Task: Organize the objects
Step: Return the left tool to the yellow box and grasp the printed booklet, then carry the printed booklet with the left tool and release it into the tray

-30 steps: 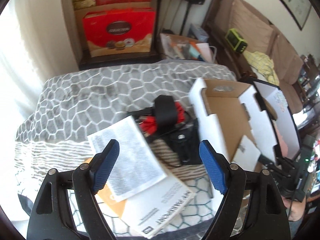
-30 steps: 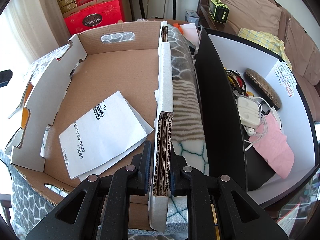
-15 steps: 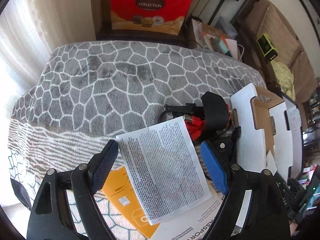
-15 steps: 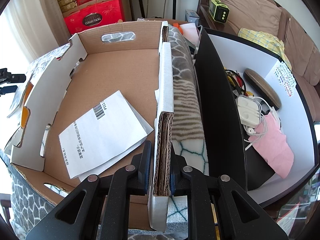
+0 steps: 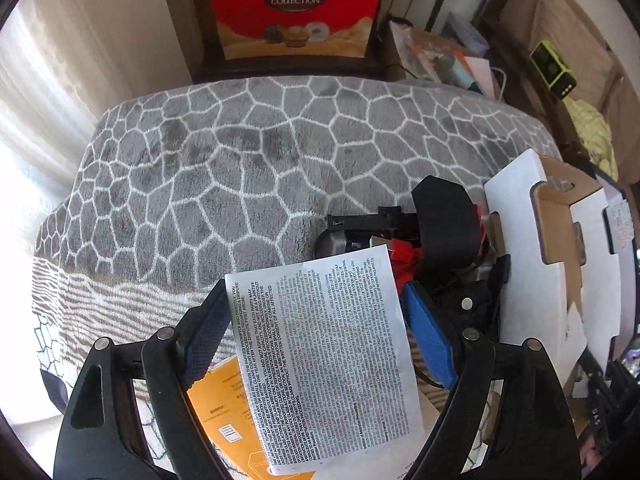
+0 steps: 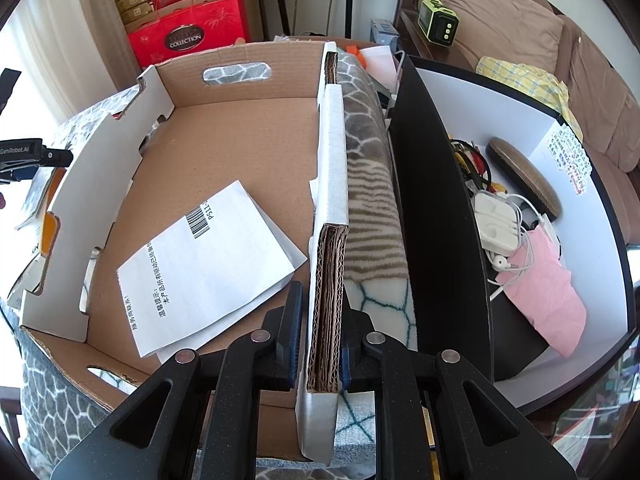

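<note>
1. A grey patterned blanket (image 5: 224, 152) covers the surface.
2. The cardboard box (image 6: 240, 136) sits on it, two white sheets (image 6: 208, 264) inside.
3. The black-and-white bin (image 6: 580, 240) just beside the box holds chargers, cables and a pink cloth.
4. The right gripper (image 6: 324, 344) is clamped on the box's side wall.
5. The left gripper (image 5: 316, 336), jaws wide, straddles a printed leaflet (image 5: 328, 364) lying on an orange booklet (image 5: 228, 420); contact unclear.
</note>
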`<state>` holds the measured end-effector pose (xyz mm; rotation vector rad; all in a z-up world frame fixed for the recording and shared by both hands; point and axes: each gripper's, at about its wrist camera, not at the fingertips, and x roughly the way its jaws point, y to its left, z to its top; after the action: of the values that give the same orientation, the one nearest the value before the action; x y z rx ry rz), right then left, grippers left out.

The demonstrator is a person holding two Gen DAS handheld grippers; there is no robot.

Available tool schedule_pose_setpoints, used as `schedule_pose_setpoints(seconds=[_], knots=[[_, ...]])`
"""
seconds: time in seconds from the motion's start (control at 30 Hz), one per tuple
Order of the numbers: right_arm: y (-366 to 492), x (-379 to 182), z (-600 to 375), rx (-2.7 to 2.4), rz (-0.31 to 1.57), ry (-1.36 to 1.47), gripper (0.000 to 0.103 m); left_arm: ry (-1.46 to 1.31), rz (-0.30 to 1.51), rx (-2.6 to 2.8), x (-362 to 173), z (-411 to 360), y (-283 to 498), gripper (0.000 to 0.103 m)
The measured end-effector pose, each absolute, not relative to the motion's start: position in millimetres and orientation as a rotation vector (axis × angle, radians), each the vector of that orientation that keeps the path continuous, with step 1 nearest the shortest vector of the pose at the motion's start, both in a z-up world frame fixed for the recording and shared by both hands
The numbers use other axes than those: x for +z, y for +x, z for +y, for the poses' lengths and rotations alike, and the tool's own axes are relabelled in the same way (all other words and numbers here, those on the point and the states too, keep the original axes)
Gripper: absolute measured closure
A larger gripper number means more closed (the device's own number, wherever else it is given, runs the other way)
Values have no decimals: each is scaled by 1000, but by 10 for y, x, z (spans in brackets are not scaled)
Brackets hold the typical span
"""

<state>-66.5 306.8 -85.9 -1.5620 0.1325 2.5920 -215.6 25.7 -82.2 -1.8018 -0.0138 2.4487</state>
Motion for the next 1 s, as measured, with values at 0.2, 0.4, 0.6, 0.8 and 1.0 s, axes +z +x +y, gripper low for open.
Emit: schedule_pose_setpoints(seconds=[0.2,0.4,0.6,0.8,1.0], knots=[[-666,-858,3066,2591,132,-1562,88,-1749,-14,2499,-782,274,-2117,25],[-666,-859,3066,2591,130,-1562,88,-1670,-12,2539,-598,247,-2079,42],[-653,-858,3077,2589,132,-1560,88,-1614,59,2569,-500,324,-2016,64],[-657,-857,3069,2587,127,-1562,88,-1569,61,2573,-397,320,-1953,85],[-659,-856,3066,2587,127,-1562,88,-1512,19,2568,-257,315,-1873,87]])
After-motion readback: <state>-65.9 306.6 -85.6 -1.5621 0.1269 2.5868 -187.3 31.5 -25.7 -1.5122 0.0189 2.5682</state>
